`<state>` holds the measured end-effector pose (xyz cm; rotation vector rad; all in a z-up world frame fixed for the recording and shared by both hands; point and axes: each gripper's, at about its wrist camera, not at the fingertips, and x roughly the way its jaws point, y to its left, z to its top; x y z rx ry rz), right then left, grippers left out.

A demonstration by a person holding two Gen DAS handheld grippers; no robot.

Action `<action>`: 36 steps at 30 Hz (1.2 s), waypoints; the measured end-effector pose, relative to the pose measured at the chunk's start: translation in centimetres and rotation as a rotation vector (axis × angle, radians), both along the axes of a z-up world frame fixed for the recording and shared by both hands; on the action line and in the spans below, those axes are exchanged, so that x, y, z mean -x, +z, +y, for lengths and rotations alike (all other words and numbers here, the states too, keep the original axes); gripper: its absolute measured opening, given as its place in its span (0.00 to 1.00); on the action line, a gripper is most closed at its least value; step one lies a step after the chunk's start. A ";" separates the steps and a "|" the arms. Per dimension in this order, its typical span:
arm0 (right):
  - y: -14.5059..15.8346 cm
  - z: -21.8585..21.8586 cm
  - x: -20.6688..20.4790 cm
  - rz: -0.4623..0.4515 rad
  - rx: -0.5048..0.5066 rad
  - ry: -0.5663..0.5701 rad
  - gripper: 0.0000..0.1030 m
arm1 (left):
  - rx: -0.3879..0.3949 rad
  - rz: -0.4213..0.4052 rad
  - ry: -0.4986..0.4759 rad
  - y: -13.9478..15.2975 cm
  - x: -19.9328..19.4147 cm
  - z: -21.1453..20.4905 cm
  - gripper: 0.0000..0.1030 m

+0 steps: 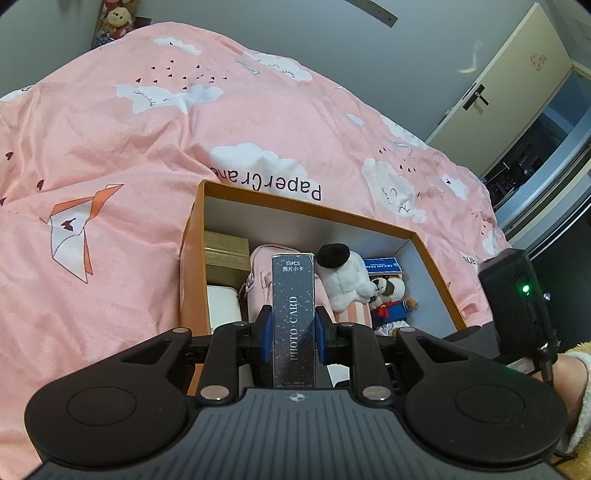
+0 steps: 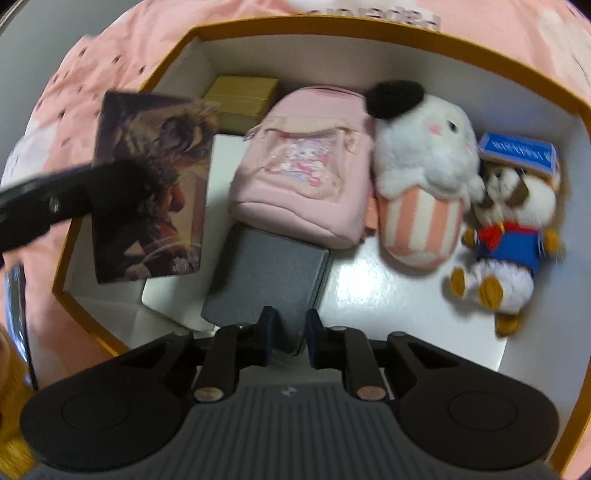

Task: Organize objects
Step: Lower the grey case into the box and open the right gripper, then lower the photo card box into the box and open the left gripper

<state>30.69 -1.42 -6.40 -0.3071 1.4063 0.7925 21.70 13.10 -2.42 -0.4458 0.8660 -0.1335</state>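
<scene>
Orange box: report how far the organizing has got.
Done: pink pouch, white plush and sailor dog plush lie inside the orange box. In hand: the left gripper grips the photo card box; the right gripper straddles the grey box. Left: stowing the photo card box.

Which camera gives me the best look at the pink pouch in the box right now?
The right wrist view: the pink pouch shows from above, whole front visible, between the gold box and the white plush. In the left wrist view the held photo card box hides most of the pouch.
</scene>
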 end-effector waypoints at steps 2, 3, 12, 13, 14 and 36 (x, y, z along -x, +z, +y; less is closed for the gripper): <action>-0.1 0.1 0.1 -0.003 -0.002 0.022 0.19 | 0.000 -0.001 -0.003 0.0 0.0 -0.1 0.24; -0.1 0.0 0.1 -0.004 -0.004 0.023 0.19 | 0.002 -0.001 -0.005 0.0 0.0 -0.2 0.24; 4.6 -4.4 0.0 -0.162 -0.046 -0.032 0.20 | 0.037 0.005 -0.077 0.4 0.2 -2.5 0.24; 5.2 -5.1 -0.2 -0.193 -0.036 -0.038 0.20 | 0.059 0.019 -0.091 0.1 -0.1 -3.0 0.24; 5.7 -5.8 -0.2 -0.230 -0.024 -0.044 0.20 | 0.082 0.035 -0.099 -0.2 -0.5 -3.5 0.24; 3.3 -8.5 -1.1 -0.304 -0.033 -0.056 0.21 | 0.229 0.403 -0.036 -8.3 -5.8 -8.5 0.25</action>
